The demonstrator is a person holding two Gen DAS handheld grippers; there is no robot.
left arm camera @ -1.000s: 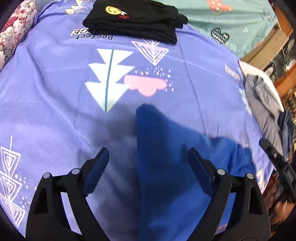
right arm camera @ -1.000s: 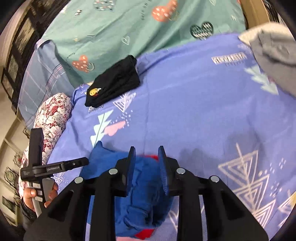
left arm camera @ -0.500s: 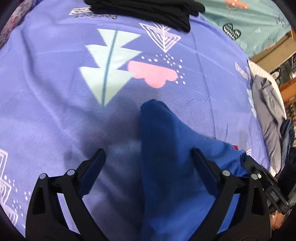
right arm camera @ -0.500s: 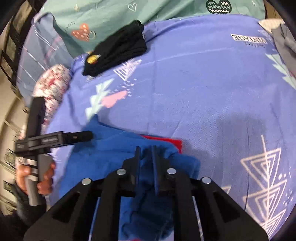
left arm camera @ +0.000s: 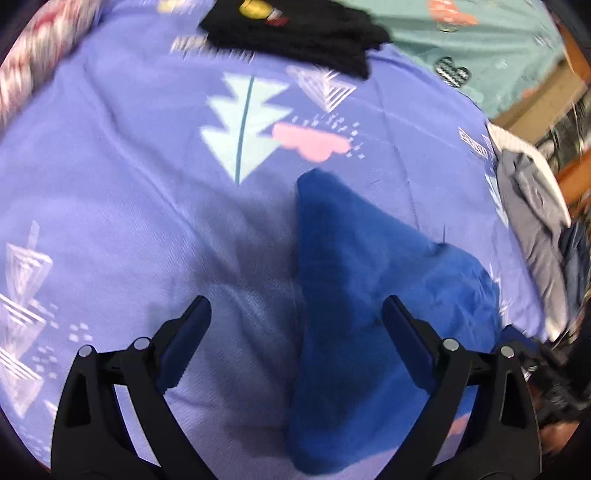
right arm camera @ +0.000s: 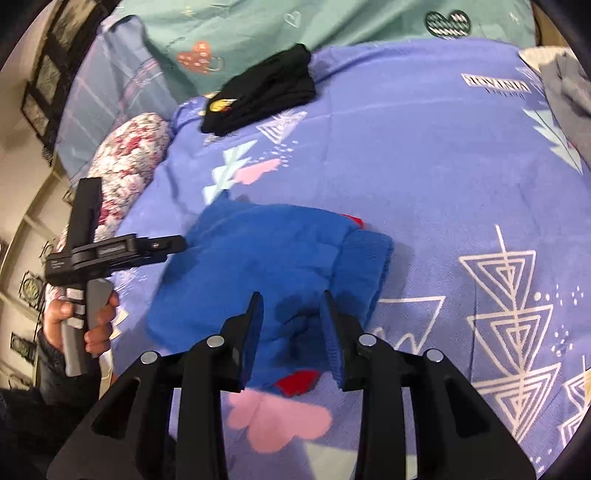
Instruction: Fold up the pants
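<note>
Left wrist view: the left gripper hangs over a purple printed bedsheet, its jaws spread wide and holding nothing. The blue pants lie on the sheet beneath and beyond the right-hand finger. Here they read as a long wedge, broad near the camera and narrowing to a rounded tip that points away, toward a pale tree print and a pink shape. A folded black garment lies at the far edge of the sheet. Grey clothes are heaped at the right. The picture is slightly blurred.

Right wrist view: the right gripper stands just over the near edge of the blue pants, its jaws narrow but parted; they have just been opening, and the pads do not press the cloth. From here the pants look like a squat folded bundle, its long axis running left to right, with a ribbed cuff at the right end and red lining showing at two spots. Only this view shows a hand gripping the left gripper's handle, a floral pillow and a green sheet behind.
</note>
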